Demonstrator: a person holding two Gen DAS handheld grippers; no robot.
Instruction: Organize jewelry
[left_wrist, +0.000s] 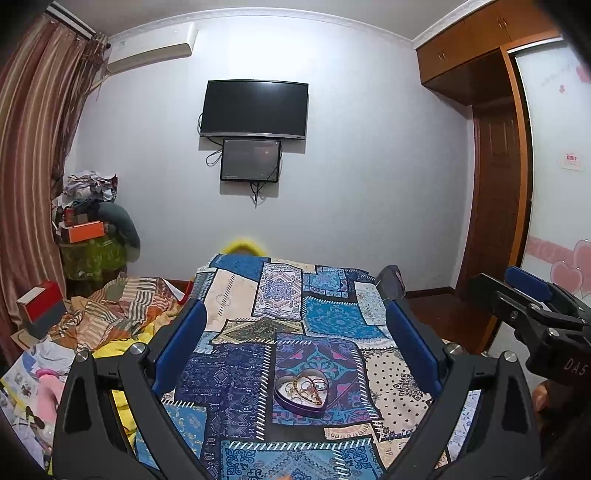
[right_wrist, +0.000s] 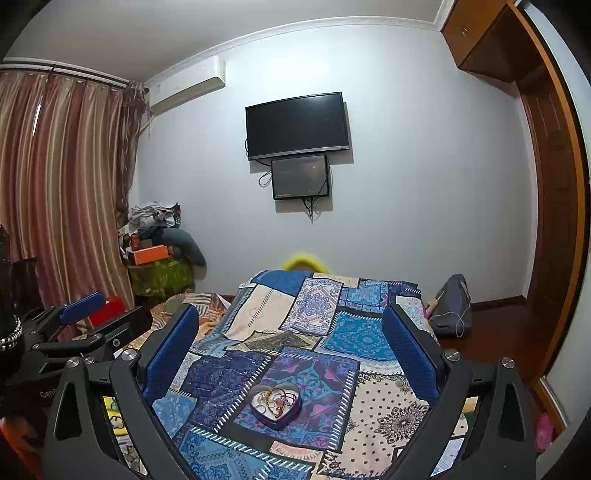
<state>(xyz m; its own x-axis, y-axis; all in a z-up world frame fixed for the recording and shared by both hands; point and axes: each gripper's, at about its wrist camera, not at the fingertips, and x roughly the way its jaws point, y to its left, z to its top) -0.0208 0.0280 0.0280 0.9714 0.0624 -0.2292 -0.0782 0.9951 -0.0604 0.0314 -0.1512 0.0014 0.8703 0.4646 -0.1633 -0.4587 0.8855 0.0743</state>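
Left tongs (left_wrist: 297, 332) hang spread wide and empty above the patchwork cloth (left_wrist: 236, 373), and between their blue pads sits the heart-shaped tin (left_wrist: 301, 393), our landmark, gold chains and bangles (left_wrist: 306, 387) tangled inside it. Right of the tin, the right tongs (right_wrist: 290, 334) hover over it, likewise gaping, gripping nothing. Straight beyond the tin, a dark television (left_wrist: 255, 109) on the wall.

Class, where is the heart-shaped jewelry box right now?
The heart-shaped box sits on the patchwork cloth, low and central in both wrist views, ahead of the open left gripper and right gripper, touching neither.
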